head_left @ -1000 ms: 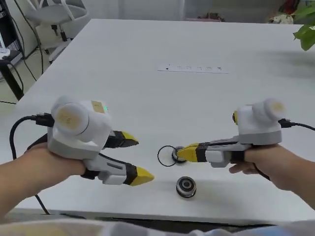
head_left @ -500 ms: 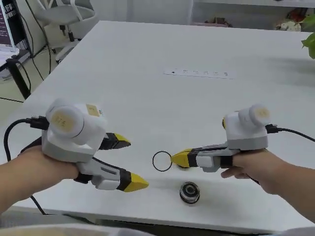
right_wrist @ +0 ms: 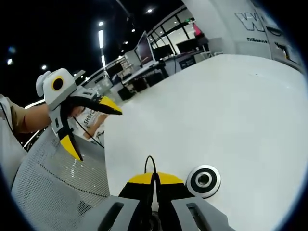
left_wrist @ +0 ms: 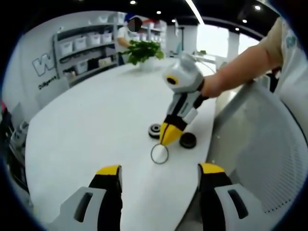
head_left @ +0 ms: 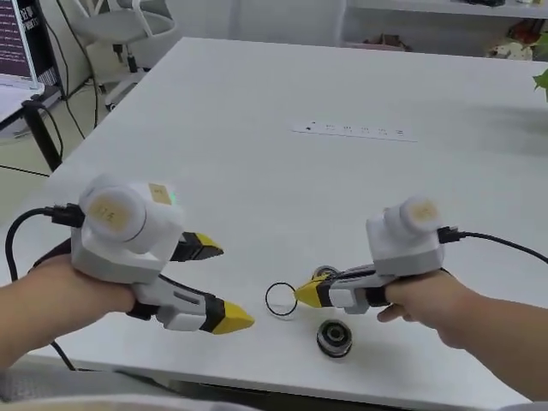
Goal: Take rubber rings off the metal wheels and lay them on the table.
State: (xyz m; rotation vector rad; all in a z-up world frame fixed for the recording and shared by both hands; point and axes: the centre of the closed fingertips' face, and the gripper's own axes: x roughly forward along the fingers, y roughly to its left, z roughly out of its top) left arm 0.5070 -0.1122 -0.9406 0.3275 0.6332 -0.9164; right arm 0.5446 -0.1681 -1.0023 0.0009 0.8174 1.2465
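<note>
- My right claw [head_left: 301,294] has its jaws pressed together, pinching the right edge of the rubber ring [head_left: 281,299].
- The ring lies on the white table [head_left: 257,154] near its front edge, between my two claws and clear of both wheels.
- My left claw [head_left: 216,282] hovers at the left with its jaws spread wide, holding nothing and pointing toward the ring.
- The far wheel [head_left: 324,274] sits just behind the right claw's yellow tips.
- The near wheel [head_left: 334,337] sits just in front of that claw, close to the table edge, and its rim looks darker.
</note>
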